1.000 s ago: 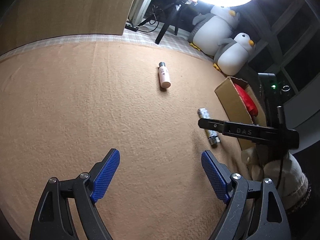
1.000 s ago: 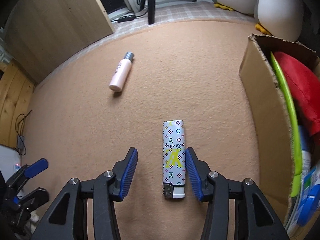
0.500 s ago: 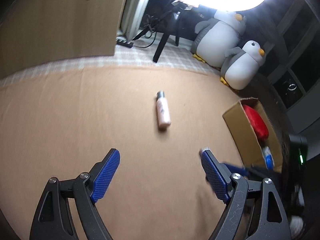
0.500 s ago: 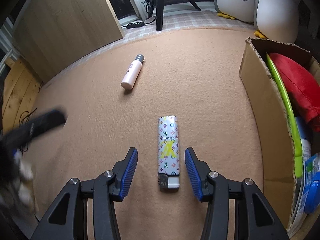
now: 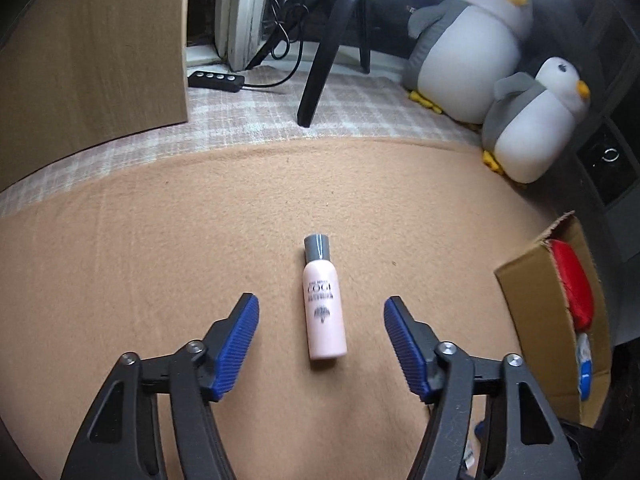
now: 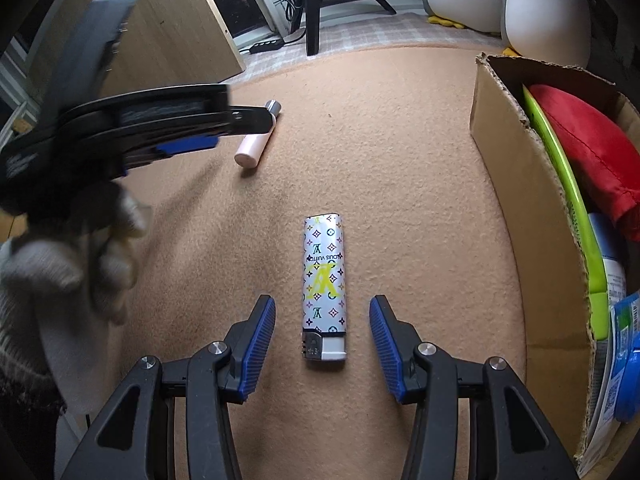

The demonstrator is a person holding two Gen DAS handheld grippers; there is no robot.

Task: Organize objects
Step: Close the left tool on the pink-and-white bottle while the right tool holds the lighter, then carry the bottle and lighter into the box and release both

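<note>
A pale pink bottle [image 5: 323, 307] with a grey cap lies on the tan carpet, cap pointing away. My left gripper [image 5: 320, 322] straddles its lower half; its jaws are closing, and the blue pads are clear of the bottle on both sides. A patterned white lighter [image 6: 324, 286] lies lengthwise on the carpet. My right gripper [image 6: 322, 322] stands open around the lighter's near end without touching it. In the right wrist view the left gripper [image 6: 176, 124], held by a gloved hand [image 6: 60, 264], hangs blurred over the pink bottle [image 6: 256, 142].
An open cardboard box [image 6: 520, 184] stands at the right, holding a red pouch [image 6: 592, 160], a lime-green item and blue packets. The same box [image 5: 532, 312] shows in the left wrist view. Two plush penguins [image 5: 472, 40], a tripod leg [image 5: 320, 64], a power strip [image 5: 216, 80] and a wooden panel [image 5: 88, 52] line the far side.
The left gripper travelled across the carpet to the pink bottle, which now lies between its narrowing jaws. The right gripper stayed over the lighter; the left gripper now crosses its view.
</note>
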